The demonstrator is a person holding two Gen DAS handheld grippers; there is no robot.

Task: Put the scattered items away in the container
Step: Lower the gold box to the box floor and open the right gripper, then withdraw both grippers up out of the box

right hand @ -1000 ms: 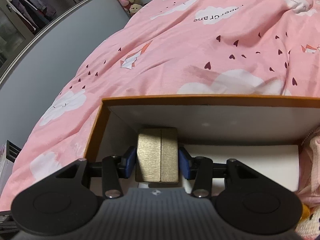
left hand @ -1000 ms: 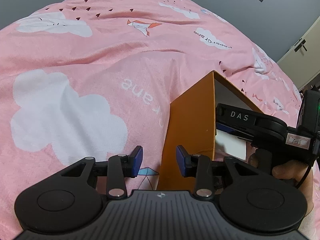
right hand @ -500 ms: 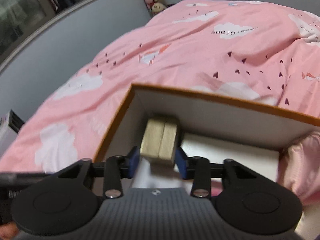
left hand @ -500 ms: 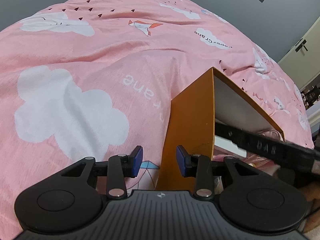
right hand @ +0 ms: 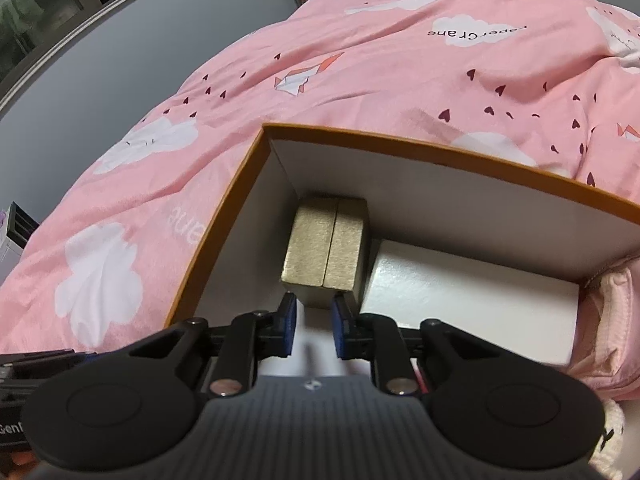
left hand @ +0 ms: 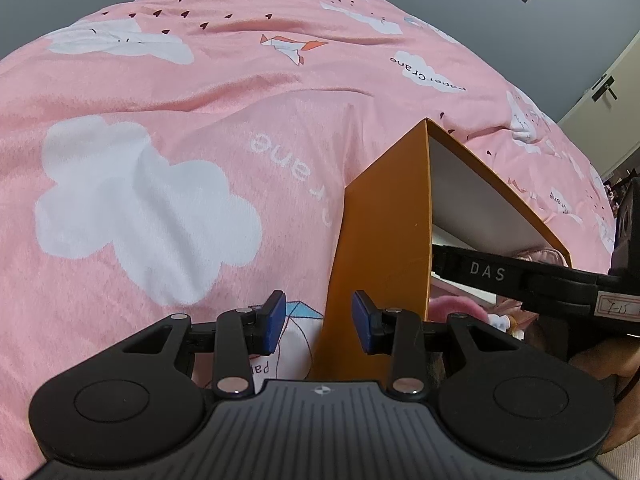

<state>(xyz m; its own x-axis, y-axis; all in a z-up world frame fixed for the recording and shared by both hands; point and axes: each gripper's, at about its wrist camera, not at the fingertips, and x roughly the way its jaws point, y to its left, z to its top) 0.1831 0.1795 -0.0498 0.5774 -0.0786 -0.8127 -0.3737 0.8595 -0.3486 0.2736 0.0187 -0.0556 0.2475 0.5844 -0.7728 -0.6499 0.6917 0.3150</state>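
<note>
Gold box (right hand: 326,252) lying inside the orange container (right hand: 224,216), just ahead of the right gripper (right hand: 312,326), its jaws just closing, nothing between them, left gripper (left hand: 318,326) half open, empty, beside the container wall.

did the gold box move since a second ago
Yes. The gold box left the right gripper, whose jaws have just been closing empty, and now sits in the orange container's corner.

Soft, even indoor light (edges bowed, corners dark).
</note>
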